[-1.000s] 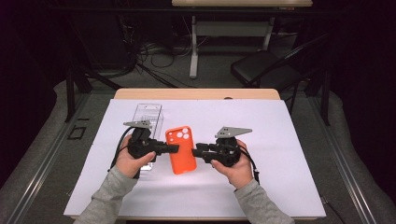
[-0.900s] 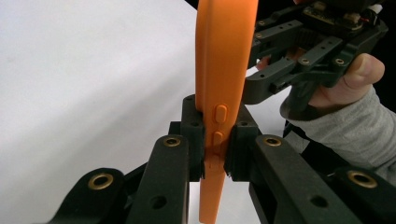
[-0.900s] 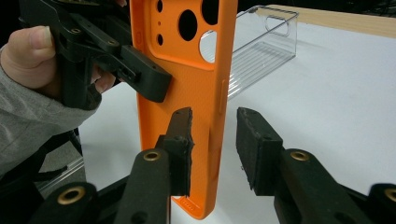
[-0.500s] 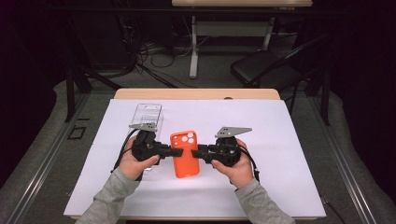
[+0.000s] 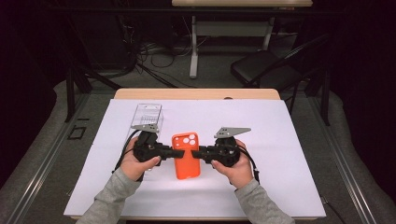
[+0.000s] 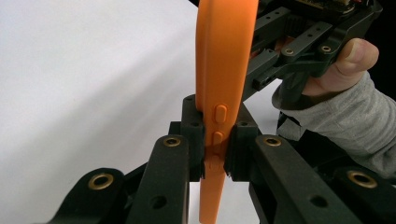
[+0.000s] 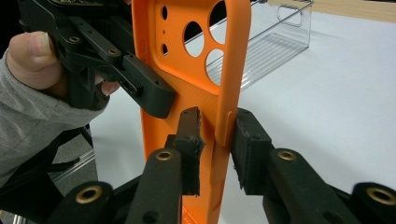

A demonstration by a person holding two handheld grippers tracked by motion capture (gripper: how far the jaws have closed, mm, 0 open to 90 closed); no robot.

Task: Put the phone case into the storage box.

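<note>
An orange phone case [image 5: 187, 158] with round camera holes hangs just above the white sheet, held between both grippers. My left gripper [image 5: 173, 151] is shut on its left edge; in the left gripper view the jaws [image 6: 215, 126] squeeze the case [image 6: 224, 56] at its side buttons. My right gripper [image 5: 196, 153] grips the opposite long edge. In the right gripper view one pad [image 7: 189, 135] lies inside the case [image 7: 182, 88] and the other pad [image 7: 247, 140] presses the outer wall, with my right gripper [image 7: 217, 128] shut on that edge.
A clear plastic bin [image 5: 147, 116] lies on the white sheet [image 5: 289, 140] behind my left hand, seen too as the clear bin [image 7: 275, 37] in the right gripper view. A wooden table edge [image 5: 196, 94] runs along the far side. Chairs and cables sit beyond.
The case has shifted slightly right and turned from tilted to straight, moving with both grippers. Both hands have drawn a little nearer the front edge.
</note>
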